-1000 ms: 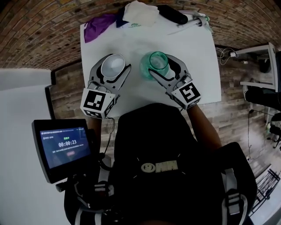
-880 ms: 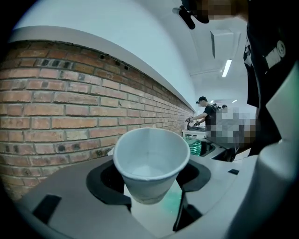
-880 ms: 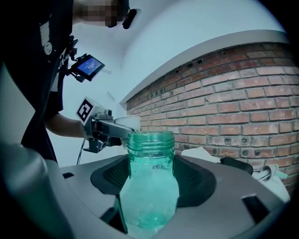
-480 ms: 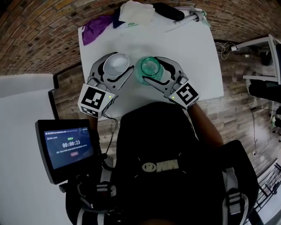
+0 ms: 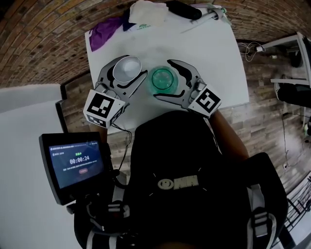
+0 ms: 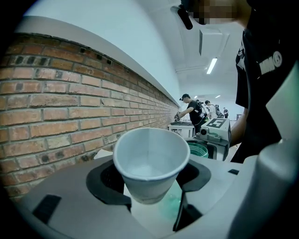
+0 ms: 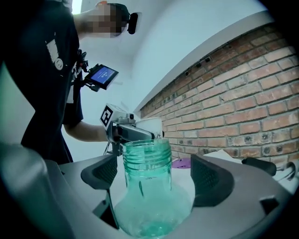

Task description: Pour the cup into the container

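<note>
A white paper cup (image 5: pixel 127 68) sits upright between the pads of my left gripper (image 5: pixel 128 73), which is shut on it. In the left gripper view the cup (image 6: pixel 150 161) fills the middle and its inside looks pale. A green see-through jar (image 5: pixel 164 79) stands on the white table (image 5: pixel 214 58) just right of the cup. My right gripper (image 5: pixel 163 79) is open around it. In the right gripper view the jar (image 7: pixel 147 186) stands between the two pads with a gap on each side. Behind it show the left gripper (image 7: pixel 122 131) and the cup (image 7: pixel 150 125).
At the table's far edge lie a purple cloth (image 5: pixel 104 34), a crumpled white cloth (image 5: pixel 148 12) and a black object (image 5: pixel 183 8). A small screen (image 5: pixel 73 160) hangs by my left side. A brick wall (image 6: pixel 56 107) runs along the table. People stand far back (image 6: pixel 191 109).
The right gripper's jaws, close around the jar before, now stand wider apart from it. The left gripper still holds the cup beside the jar.
</note>
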Available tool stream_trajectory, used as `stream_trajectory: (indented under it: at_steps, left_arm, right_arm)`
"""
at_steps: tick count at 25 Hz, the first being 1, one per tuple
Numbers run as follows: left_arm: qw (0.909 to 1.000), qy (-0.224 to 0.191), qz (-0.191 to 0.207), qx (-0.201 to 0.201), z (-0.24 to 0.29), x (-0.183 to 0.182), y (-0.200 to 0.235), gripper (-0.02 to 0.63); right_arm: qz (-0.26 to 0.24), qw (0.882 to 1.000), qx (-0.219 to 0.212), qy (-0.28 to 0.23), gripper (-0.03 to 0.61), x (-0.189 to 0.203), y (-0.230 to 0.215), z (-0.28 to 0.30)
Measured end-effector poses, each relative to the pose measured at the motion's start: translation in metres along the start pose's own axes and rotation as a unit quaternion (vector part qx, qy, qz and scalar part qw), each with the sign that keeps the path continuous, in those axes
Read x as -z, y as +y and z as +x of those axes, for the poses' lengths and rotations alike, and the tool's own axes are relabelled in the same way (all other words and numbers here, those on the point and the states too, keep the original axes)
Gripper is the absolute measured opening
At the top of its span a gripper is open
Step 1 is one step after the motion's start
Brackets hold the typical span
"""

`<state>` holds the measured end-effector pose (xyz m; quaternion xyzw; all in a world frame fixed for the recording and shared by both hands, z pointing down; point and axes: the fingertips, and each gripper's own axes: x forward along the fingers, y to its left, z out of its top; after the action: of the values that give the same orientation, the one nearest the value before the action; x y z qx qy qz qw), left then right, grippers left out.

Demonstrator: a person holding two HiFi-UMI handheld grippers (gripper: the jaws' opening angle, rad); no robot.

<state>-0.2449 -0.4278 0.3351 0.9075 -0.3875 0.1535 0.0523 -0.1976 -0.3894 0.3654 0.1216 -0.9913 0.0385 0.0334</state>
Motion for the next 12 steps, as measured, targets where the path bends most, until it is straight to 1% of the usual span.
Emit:
stream_trajectory:
  at_steps: [4,6,8,11,12]
  left_arm:
    - [1.0,0.0,0.0,0.0,-0.002,-0.001,0.0,0.302]
    - [1.0,0.003,0.003,0.004,-0.002,-0.002,-0.001,0.302]
    - [0.9997,0.013,0.02,0.012,-0.003,-0.001,-0.004,0.302]
    - [0.9977,0.032,0.055,0.024,-0.001,0.004,-0.007,0.302]
    - [0.9968,0.039,0.064,0.028,0.0,0.005,-0.008,0.302]
  right_arm:
    - [-0.002,1.0,-0.013,-0.019,0.471,-0.012,0.008,-0.014]
    - [0.001,1.0,-0.009,-0.027,0.471,-0.018,0.011,-0.028]
    - [-0.002,1.0,0.011,-0.029,0.471,-0.02,0.007,-0.046]
    - [-0.006,0.998,0.067,-0.006,0.467,-0.01,-0.01,-0.072]
    - [-0.003,0.996,0.087,0.006,0.415,-0.004,-0.017,-0.081]
